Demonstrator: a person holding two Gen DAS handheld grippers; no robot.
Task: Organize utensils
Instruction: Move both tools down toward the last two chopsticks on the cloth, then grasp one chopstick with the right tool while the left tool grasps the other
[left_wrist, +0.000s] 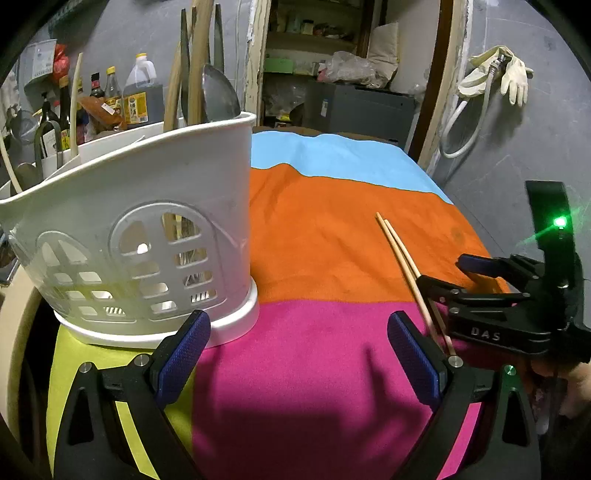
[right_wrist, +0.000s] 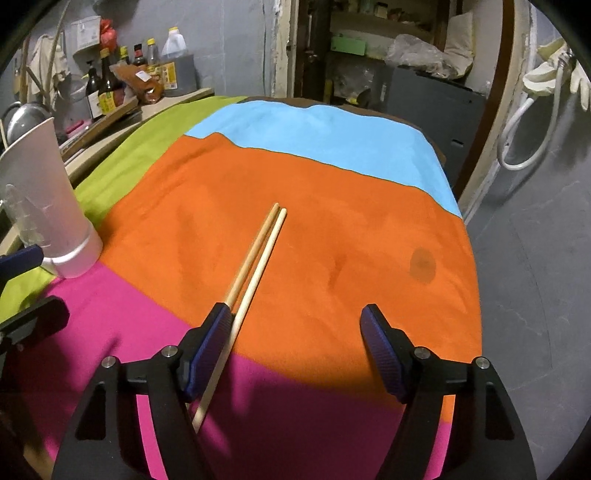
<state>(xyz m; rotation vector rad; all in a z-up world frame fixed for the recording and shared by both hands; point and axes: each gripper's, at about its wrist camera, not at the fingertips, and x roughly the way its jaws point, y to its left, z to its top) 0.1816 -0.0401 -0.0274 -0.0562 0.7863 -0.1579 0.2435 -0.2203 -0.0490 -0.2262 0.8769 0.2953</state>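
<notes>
A pair of wooden chopsticks (right_wrist: 258, 254) lies on the orange and pink cloth, side by side. My right gripper (right_wrist: 295, 325) is open; its left finger (right_wrist: 210, 343) rests over the chopsticks' near part, one stick passing just inside it. A white plastic utensil basket (left_wrist: 147, 221) stands at the left with a metal spoon (left_wrist: 219, 96) and wooden utensils upright in it. My left gripper (left_wrist: 295, 332) is open and empty, just right of the basket's base. In the left wrist view the chopsticks (left_wrist: 399, 251) run under my right gripper (left_wrist: 458, 277).
The table wears a cloth of blue (right_wrist: 332, 136), orange, pink and green patches. Bottles and jars (right_wrist: 118, 81) crowd a counter at the back left. The table's right edge drops to a grey floor (right_wrist: 535, 258). Shelves and a doorway stand behind.
</notes>
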